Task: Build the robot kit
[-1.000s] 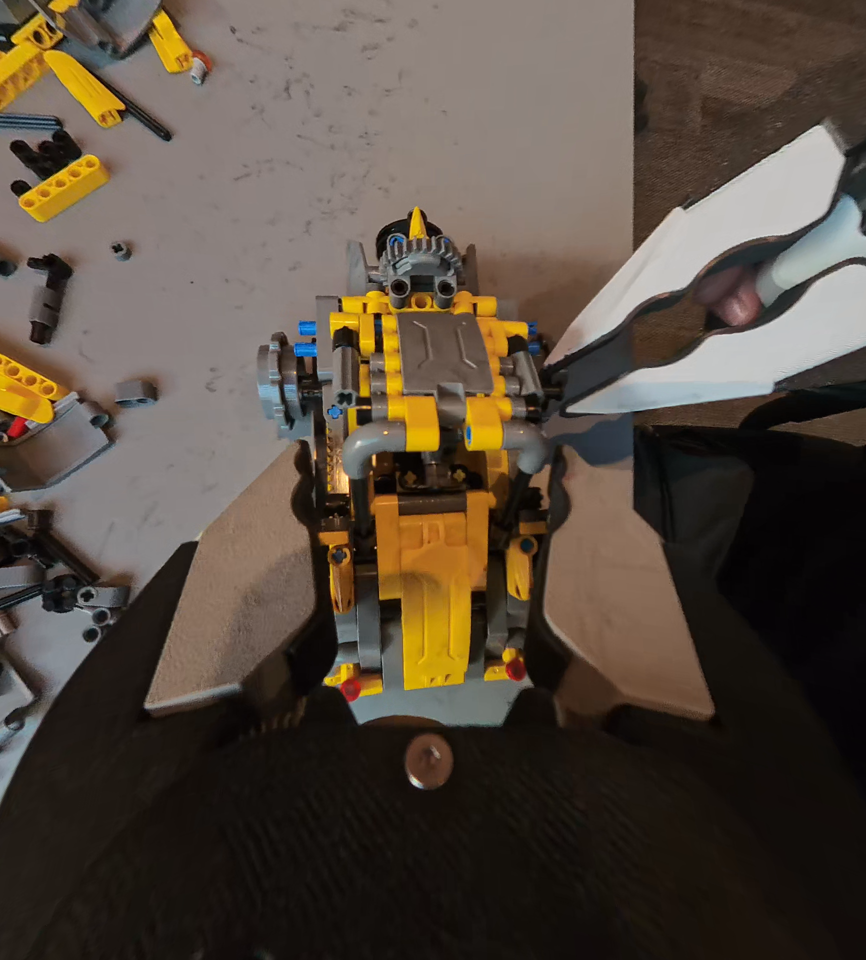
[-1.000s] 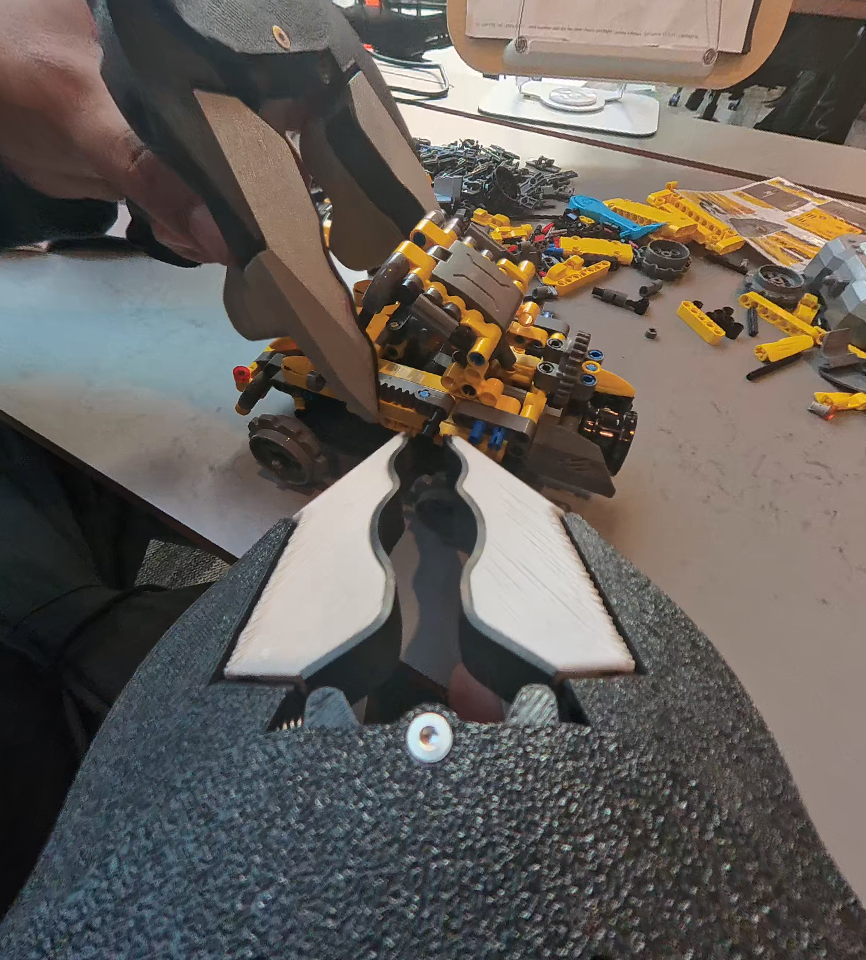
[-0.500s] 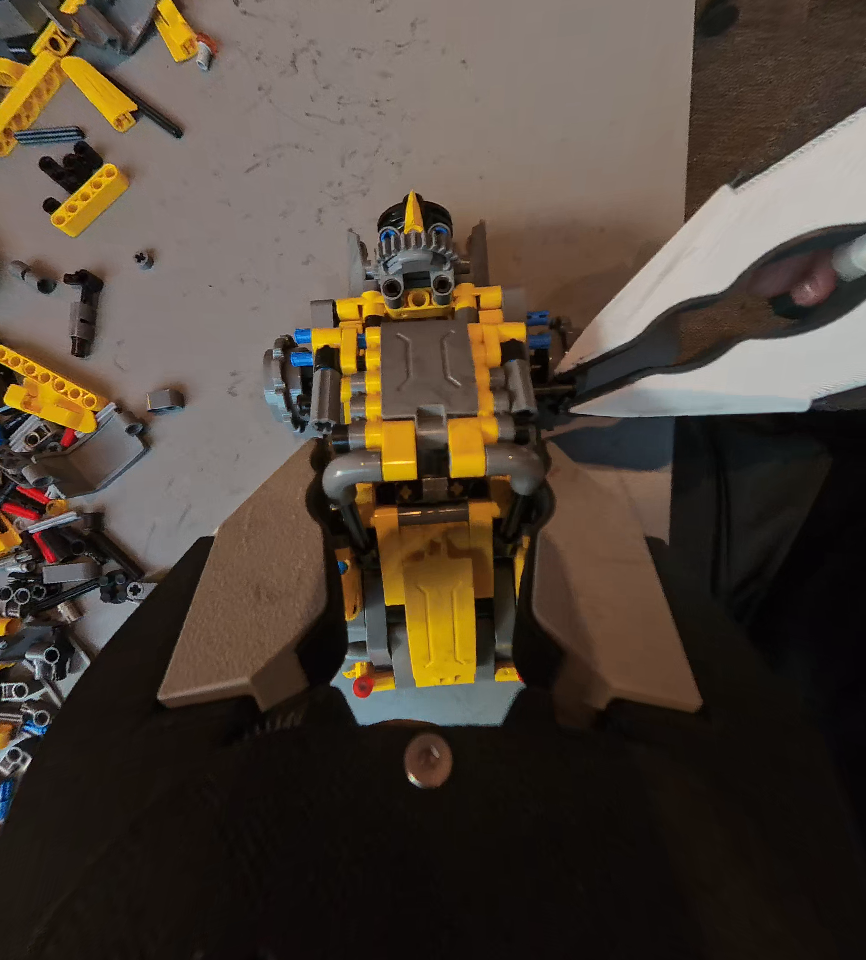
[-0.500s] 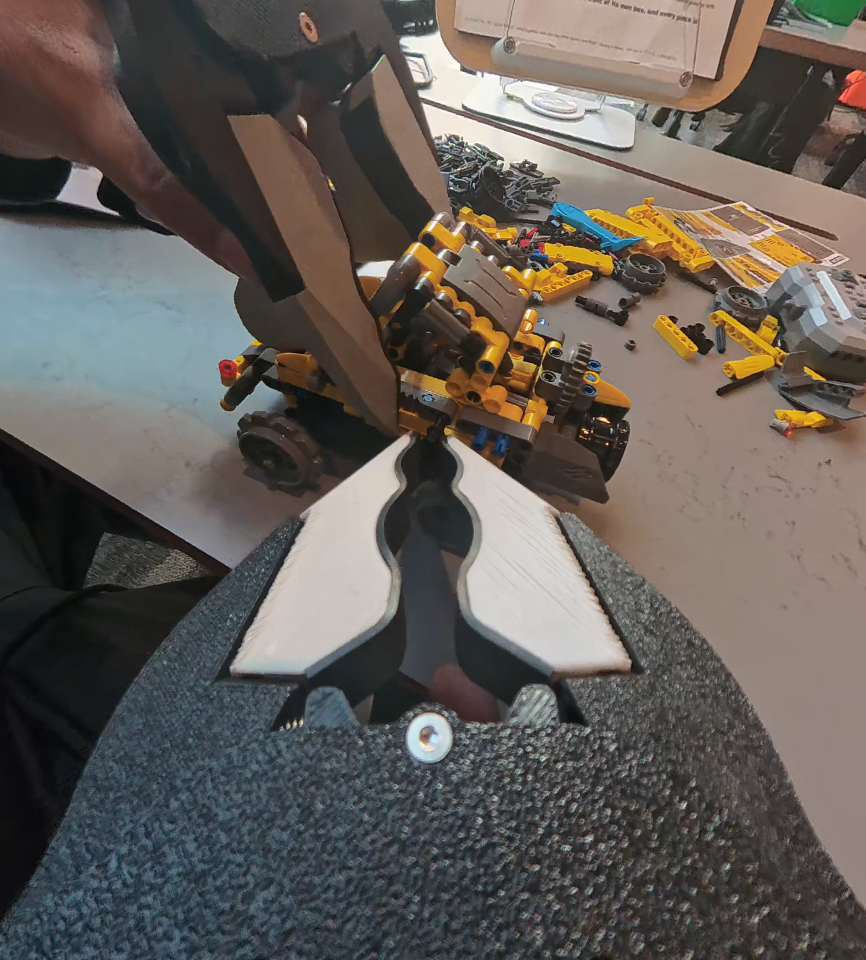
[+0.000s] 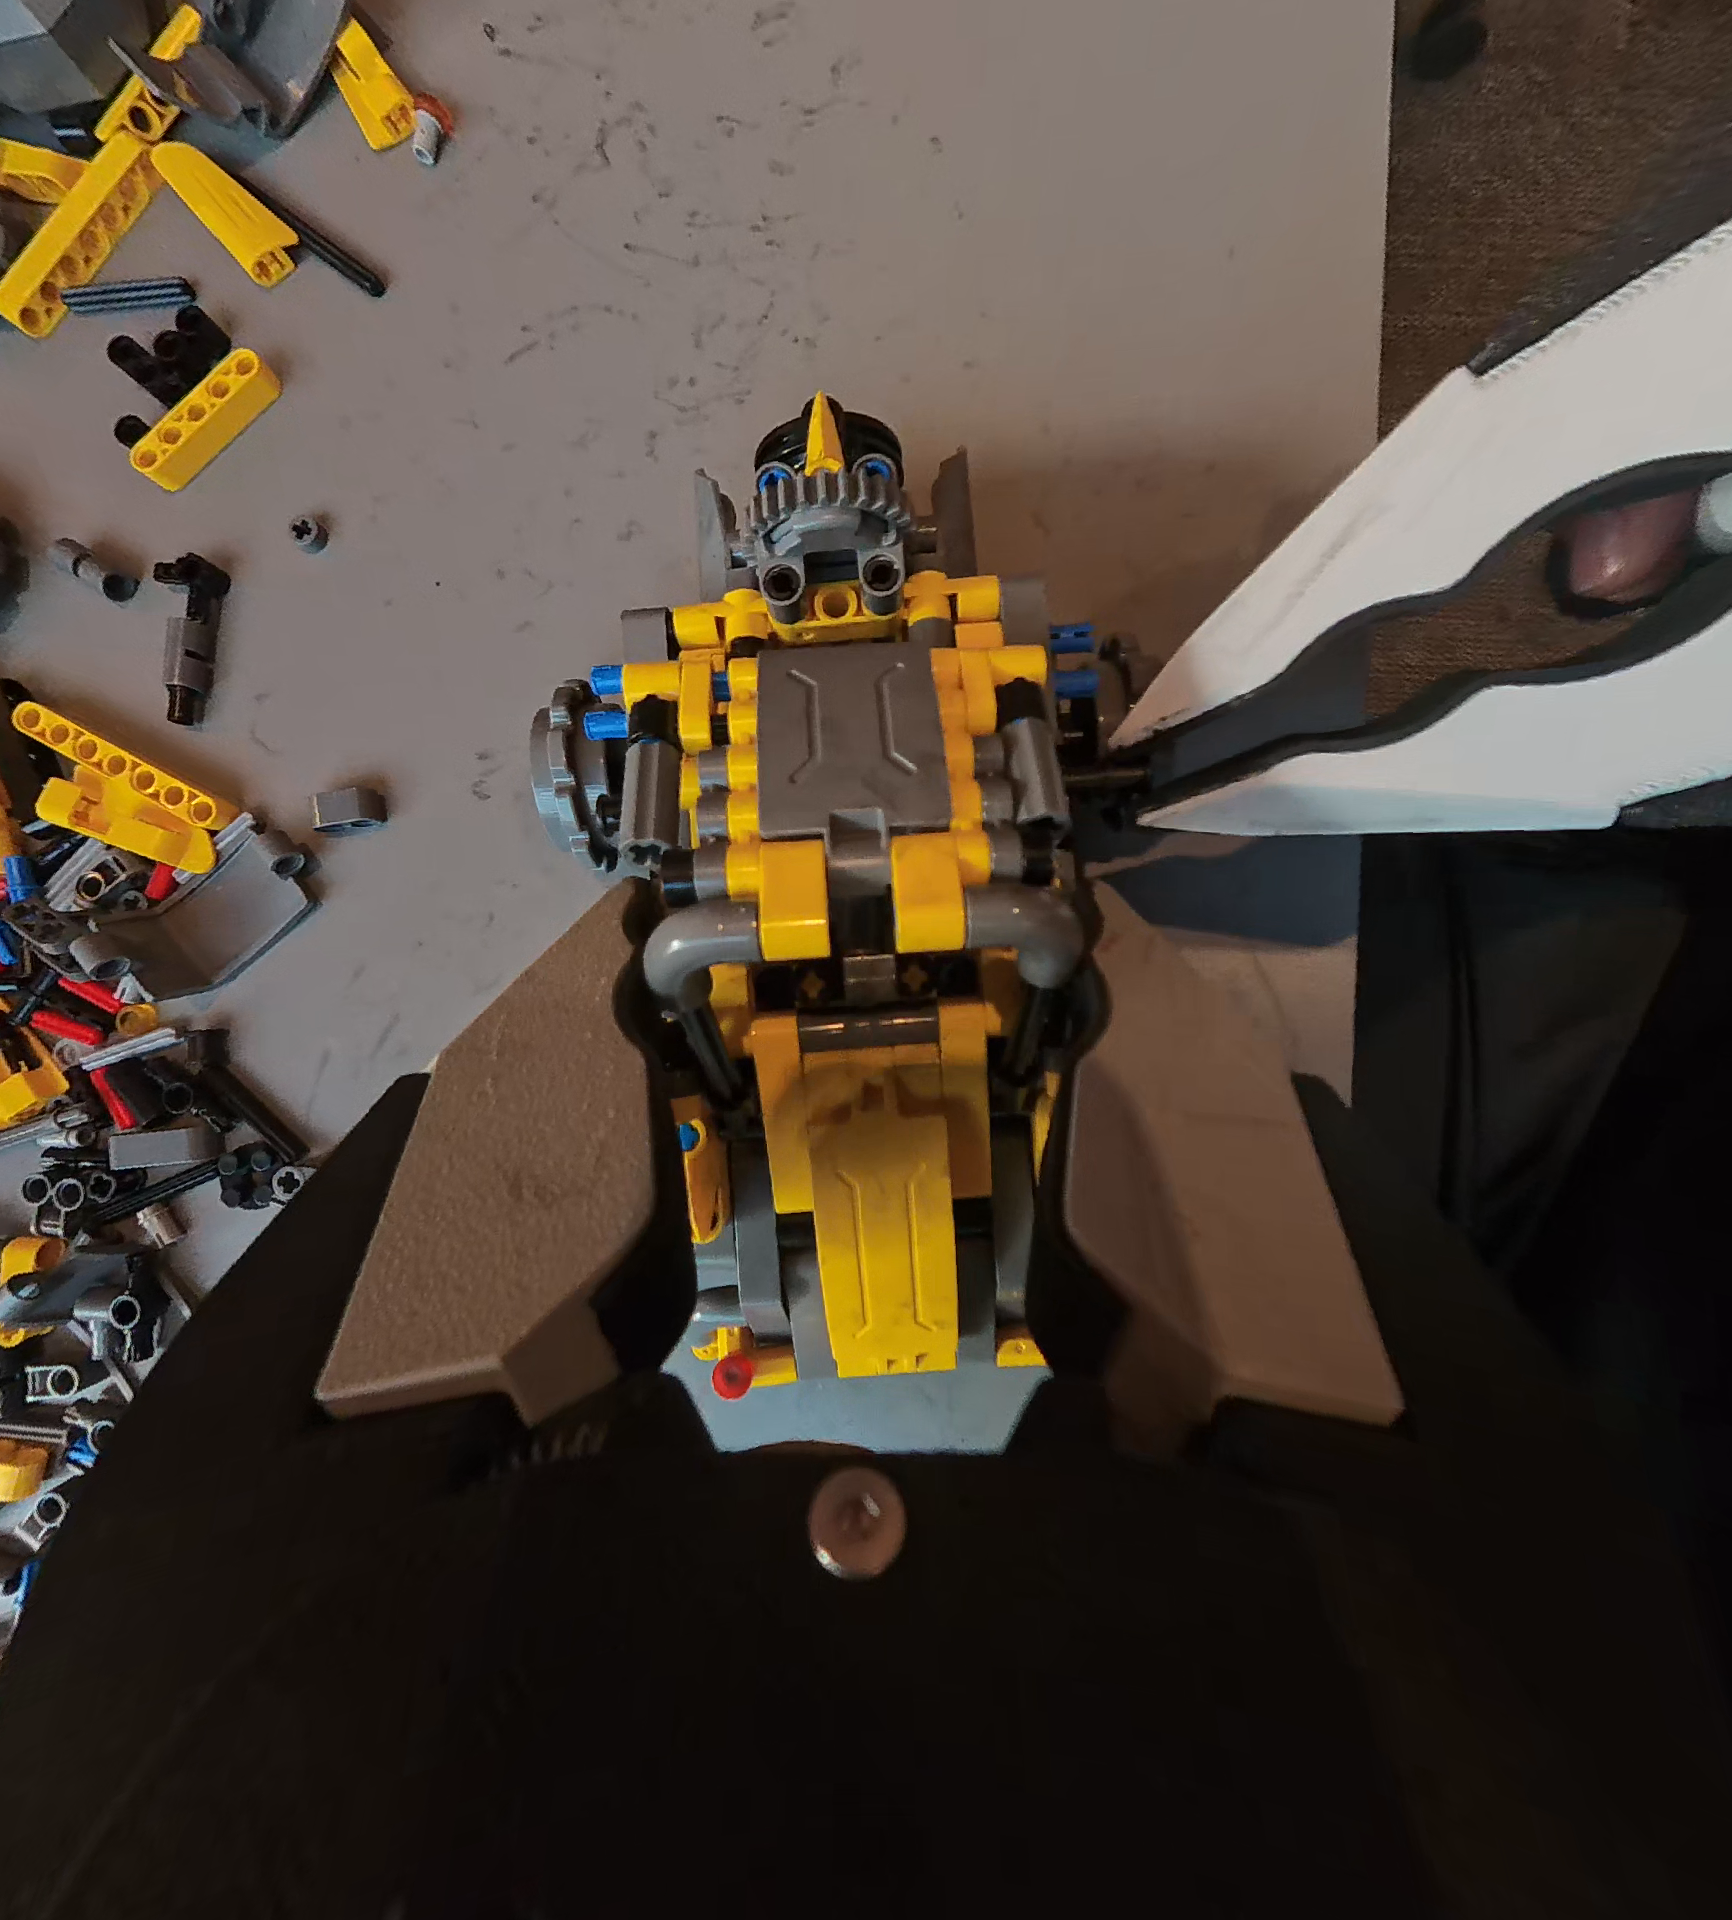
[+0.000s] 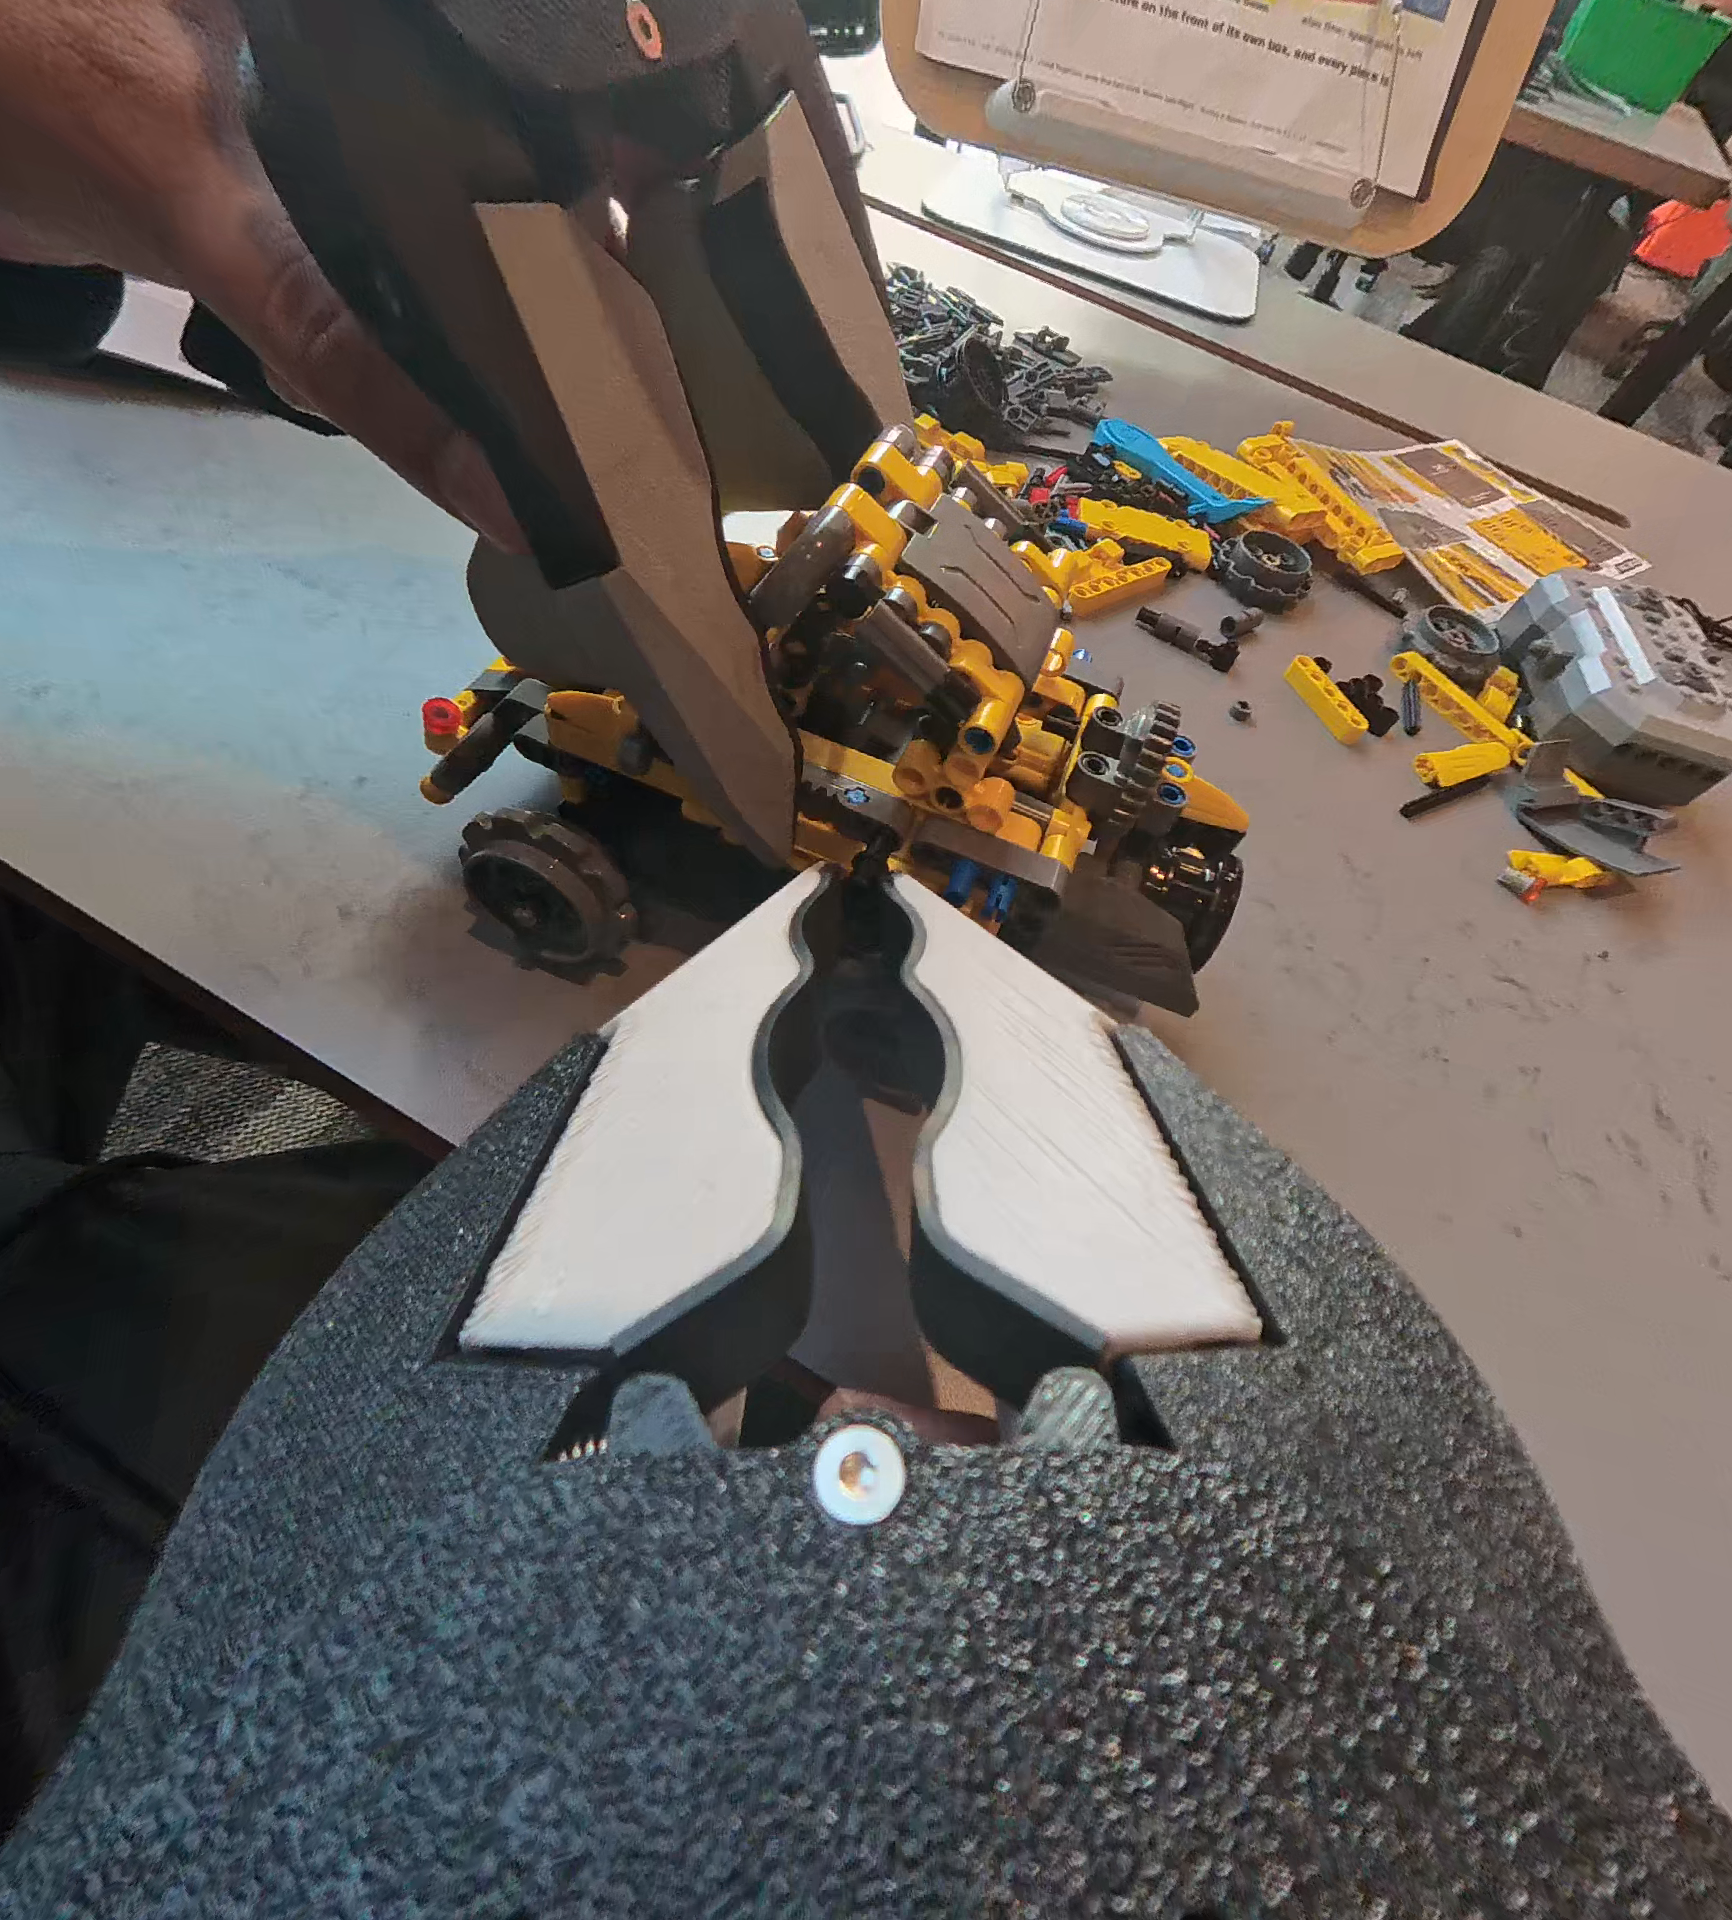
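Note:
A yellow and grey brick-built vehicle (image 5: 851, 748) stands on the grey table (image 5: 945, 260) near its edge. My left gripper (image 5: 862, 914) comes from above. Its brown fingers (image 5: 529, 1143) are shut on the vehicle's two sides behind the cab. In the right wrist view the vehicle (image 6: 987, 613) tilts nose-down with one rear wheel (image 6: 545, 894) showing. My right gripper (image 6: 857, 883) has white fingers (image 6: 675, 1143). It is shut on a small black pin (image 6: 857, 857) sticking out of the vehicle's near side. It also shows in the left wrist view (image 5: 1132, 784).
Loose yellow, grey, black and red parts (image 5: 62, 935) lie left of the vehicle, with a yellow beam (image 5: 202, 416). A grey hub block (image 6: 1631, 675), a booklet (image 6: 1464, 509), a wheel (image 6: 1262, 566) and a paper stand (image 6: 1205, 104) lie beyond. The table edge (image 5: 1381, 416) is close. The yellow beam (image 5: 202, 416) is about 15 cm from my left fingertips and 20 cm from my right. It turns up in the right wrist view (image 6: 1324, 692) as well.
Both grippers keep their hold. The left wrist view has shifted, so more loose parts show at left. The right gripper's tips sit slightly farther from the vehicle's side.

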A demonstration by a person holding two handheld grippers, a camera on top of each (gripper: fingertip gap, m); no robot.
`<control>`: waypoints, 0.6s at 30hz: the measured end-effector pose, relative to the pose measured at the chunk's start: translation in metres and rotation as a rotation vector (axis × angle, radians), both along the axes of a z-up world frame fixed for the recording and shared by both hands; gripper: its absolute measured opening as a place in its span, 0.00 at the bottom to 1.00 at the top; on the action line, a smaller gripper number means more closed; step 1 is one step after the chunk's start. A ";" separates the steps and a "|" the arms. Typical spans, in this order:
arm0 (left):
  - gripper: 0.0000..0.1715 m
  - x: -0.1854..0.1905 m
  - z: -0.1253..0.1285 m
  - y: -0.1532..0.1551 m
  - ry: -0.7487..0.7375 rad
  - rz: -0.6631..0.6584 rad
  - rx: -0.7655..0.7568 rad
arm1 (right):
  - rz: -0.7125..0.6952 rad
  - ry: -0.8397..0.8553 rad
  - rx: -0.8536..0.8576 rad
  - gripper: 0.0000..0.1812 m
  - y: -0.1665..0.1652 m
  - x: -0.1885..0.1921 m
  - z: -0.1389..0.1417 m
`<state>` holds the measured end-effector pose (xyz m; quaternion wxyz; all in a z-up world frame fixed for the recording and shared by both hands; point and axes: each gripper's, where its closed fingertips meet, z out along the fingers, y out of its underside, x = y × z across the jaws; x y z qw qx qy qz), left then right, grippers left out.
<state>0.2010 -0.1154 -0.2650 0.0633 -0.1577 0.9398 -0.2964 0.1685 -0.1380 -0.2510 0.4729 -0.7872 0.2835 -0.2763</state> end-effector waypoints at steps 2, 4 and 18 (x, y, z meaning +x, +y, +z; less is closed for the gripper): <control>0.44 0.000 0.000 0.000 0.004 -0.002 0.000 | -0.003 -0.014 -0.007 0.03 0.000 0.000 0.000; 0.44 0.000 -0.001 0.000 0.009 -0.004 0.012 | 0.001 -0.029 -0.003 0.03 0.000 0.000 0.000; 0.44 0.000 -0.002 0.001 0.011 -0.017 0.036 | 0.006 -0.270 -0.352 0.01 0.000 0.000 -0.002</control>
